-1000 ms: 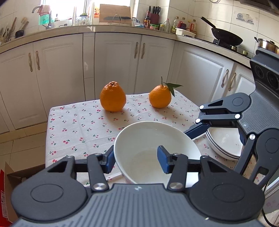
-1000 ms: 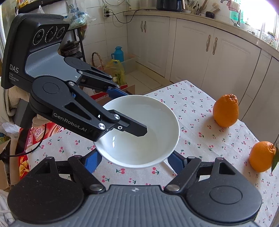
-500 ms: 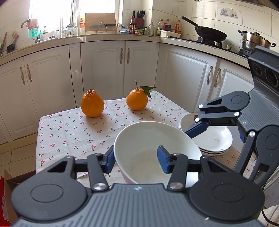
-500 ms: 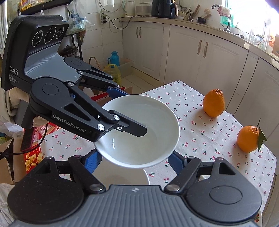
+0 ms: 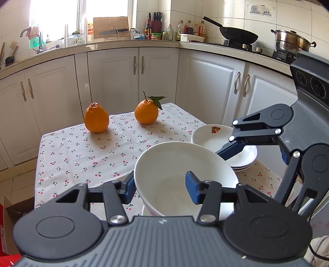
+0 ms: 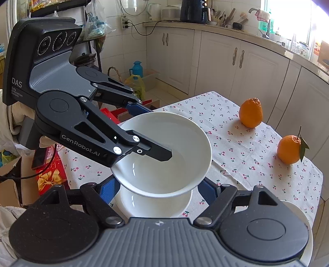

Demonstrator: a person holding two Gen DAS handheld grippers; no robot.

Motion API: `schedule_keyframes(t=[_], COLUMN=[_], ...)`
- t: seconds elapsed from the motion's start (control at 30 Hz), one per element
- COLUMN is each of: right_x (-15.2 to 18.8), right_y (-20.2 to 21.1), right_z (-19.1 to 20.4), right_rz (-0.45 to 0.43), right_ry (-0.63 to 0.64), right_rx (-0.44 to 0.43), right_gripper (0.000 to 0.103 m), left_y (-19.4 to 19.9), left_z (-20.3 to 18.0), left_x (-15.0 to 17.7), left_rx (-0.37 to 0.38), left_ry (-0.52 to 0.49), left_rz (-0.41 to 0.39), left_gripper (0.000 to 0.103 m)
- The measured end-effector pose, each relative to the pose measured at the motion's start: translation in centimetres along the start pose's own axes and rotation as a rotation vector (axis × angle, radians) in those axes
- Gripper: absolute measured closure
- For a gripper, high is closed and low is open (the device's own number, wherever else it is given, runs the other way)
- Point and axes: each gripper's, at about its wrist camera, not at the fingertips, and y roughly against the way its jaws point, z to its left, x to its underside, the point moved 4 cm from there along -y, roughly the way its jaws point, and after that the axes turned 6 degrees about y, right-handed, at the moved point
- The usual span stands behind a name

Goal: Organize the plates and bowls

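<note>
Left tongs (image 5: 160, 185) clamp the white bowl's (image 5: 174, 162) rim; right tongs (image 6: 158, 190) grip its sides.

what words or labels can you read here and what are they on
"GenRobot.AI": on the arm of the left gripper, right wrist view.
"DAS": on the left gripper's housing; the small lines beneath are too small to read.
Labels on the counter bottles and the wall sticker: too blurred to read.
</note>
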Motion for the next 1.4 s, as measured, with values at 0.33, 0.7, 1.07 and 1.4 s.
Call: schedule_keyframes(t=[0.33, 0.7, 1.07, 1.4], right_x=[0.8, 1.8, 2.4, 2.1], right_y=[-0.4, -1.6, -2.3, -0.9], right_z=[0.6, 0.6, 0.7, 0.4], right_rz=[0.019, 0.056, 0.065, 0.005], right_ry=[0.003, -0.008, -0.017, -0.027], right_rx=[-0.011, -0.019, -0.019, -0.01], right_gripper=[0.018, 0.018, 0.017, 0.001], left_y=[-0.4, -1.9, -2.2, -1.0], left_z=[-0.2, 0.2, 0.2, 0.7], left_x=[1.3, 2.6, 3.0, 2.8], left_rx=[-0.003, 0.003, -0.001, -0.045], left_ry=[0.019, 0.042, 0.038, 0.028], left_rz=[0.023, 0.064, 0.072, 0.028], left_gripper=[0.054, 0.054, 0.054, 0.026])
